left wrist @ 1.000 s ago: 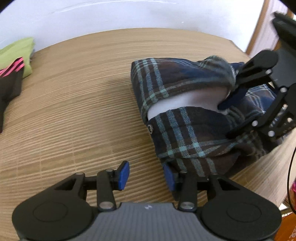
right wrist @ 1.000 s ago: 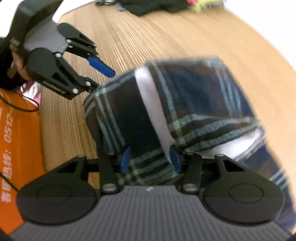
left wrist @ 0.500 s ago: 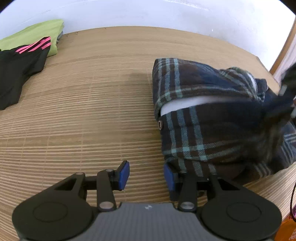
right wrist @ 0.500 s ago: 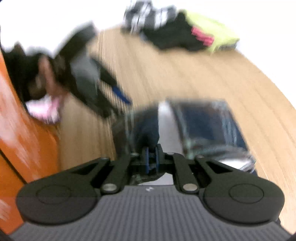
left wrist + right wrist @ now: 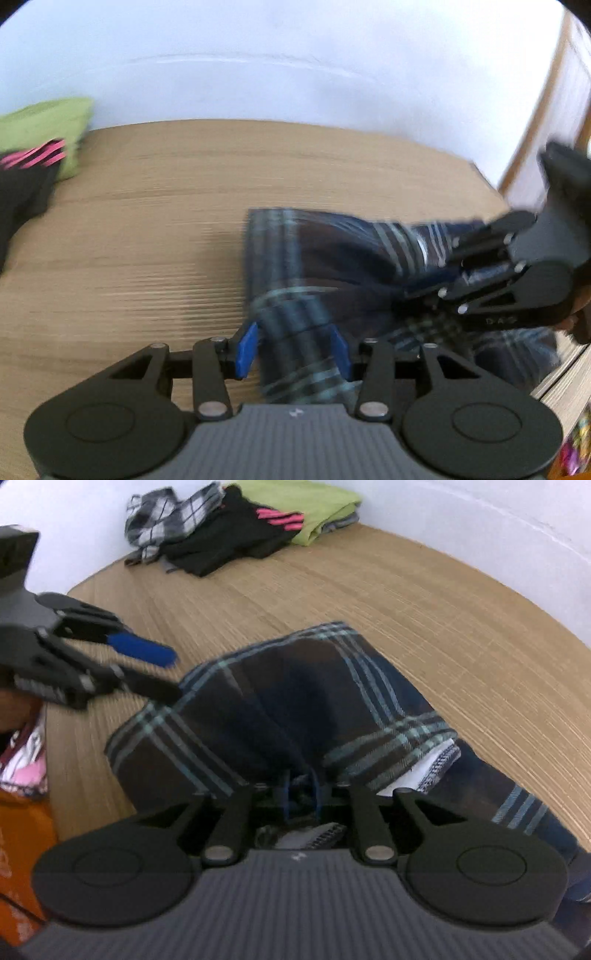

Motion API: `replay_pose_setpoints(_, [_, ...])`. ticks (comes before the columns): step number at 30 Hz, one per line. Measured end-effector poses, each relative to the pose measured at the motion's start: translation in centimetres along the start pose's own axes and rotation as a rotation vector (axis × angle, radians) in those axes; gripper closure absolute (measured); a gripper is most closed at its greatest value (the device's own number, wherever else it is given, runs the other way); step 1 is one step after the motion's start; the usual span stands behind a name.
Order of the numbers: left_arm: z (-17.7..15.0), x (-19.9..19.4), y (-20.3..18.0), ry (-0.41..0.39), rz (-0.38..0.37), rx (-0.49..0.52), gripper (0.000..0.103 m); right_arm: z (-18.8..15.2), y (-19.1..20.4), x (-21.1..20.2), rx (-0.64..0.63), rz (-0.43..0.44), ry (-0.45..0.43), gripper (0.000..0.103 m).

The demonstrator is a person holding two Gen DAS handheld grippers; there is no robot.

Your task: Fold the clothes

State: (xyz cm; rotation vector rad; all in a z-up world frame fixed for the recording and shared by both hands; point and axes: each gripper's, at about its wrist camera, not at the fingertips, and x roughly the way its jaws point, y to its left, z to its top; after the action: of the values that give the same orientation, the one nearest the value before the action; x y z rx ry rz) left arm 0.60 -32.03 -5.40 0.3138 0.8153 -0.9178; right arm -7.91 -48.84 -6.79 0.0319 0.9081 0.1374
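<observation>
With the right gripper [image 5: 300, 794] clamped on the plaid shirt [image 5: 295, 694] at frame centre, close the wide-open left gripper [image 5: 293, 349] squarely on the hem between its fingers before lifting.

A woven bamboo mat [image 5: 424, 602] covers the surface, ribs running across it. Lying on it near the front edge is the dark plaid shirt [image 5: 295, 698], bunched in folds. Over at the far corner sit a lime-green garment [image 5: 314, 502], a black one with pink stripes [image 5: 236, 535] and a black-and-white checked piece [image 5: 162, 517], heaped together.
</observation>
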Motion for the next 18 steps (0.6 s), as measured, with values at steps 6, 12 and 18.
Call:
replay_pose_setpoints(6, [0.6,-0.1,-3.1,-0.017,0.036,0.157,0.05,-3.5,-1.5,-5.7,0.201,-0.114,-0.123,0.054])
replay_pose_setpoints(12, [0.8,1.3,-6.9,-0.022,-0.007,0.317,0.046,-13.5,-4.7,-12.8,0.586,-0.53,-0.175,0.049])
replay_pose_setpoints(18, [-3.2,4.6,-11.1,-0.107,0.168,0.63,0.035,-22.7,-8.1,-14.8,0.853,-0.664,0.01,0.047])
